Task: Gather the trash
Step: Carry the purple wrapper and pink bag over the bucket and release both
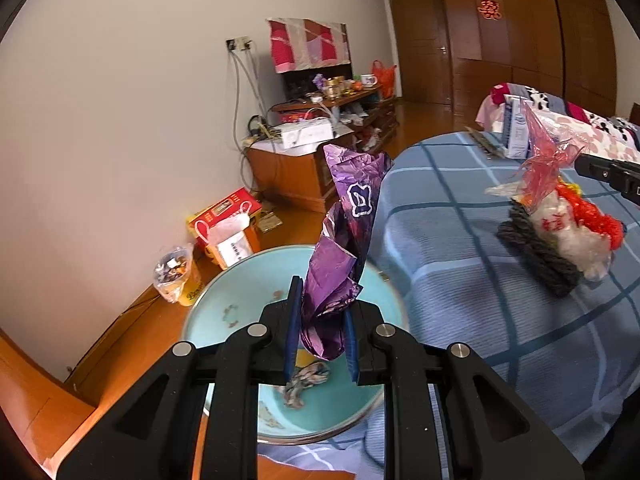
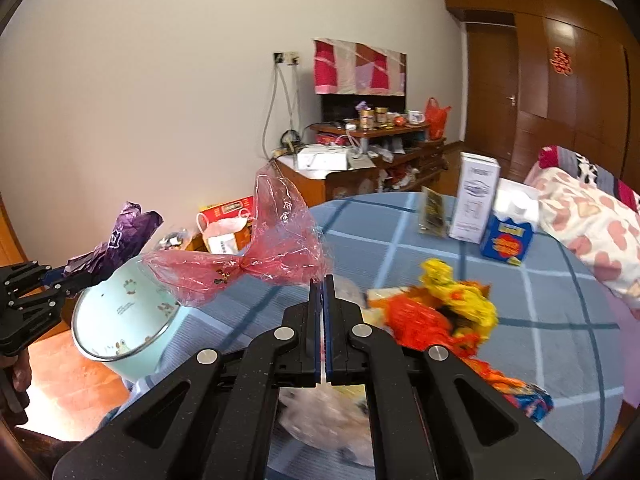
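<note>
Your left gripper (image 1: 320,320) clamps the purple wrapper (image 1: 344,248) over the bin (image 1: 208,304); your right gripper (image 2: 323,312), jaws closed, seemingly pinches the red cellophane (image 2: 256,264), whose thin edge could slip.

One purple wrapper (image 1: 344,248) – one pink film wrapper (image 2: 260,264) – one bin (image 2: 132,320) – two boxes (image 2: 476,200).

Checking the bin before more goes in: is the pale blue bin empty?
Not empty. Inside the pale blue round bin, the left wrist view shows a crumpled grey scrap on its bottom.
</note>
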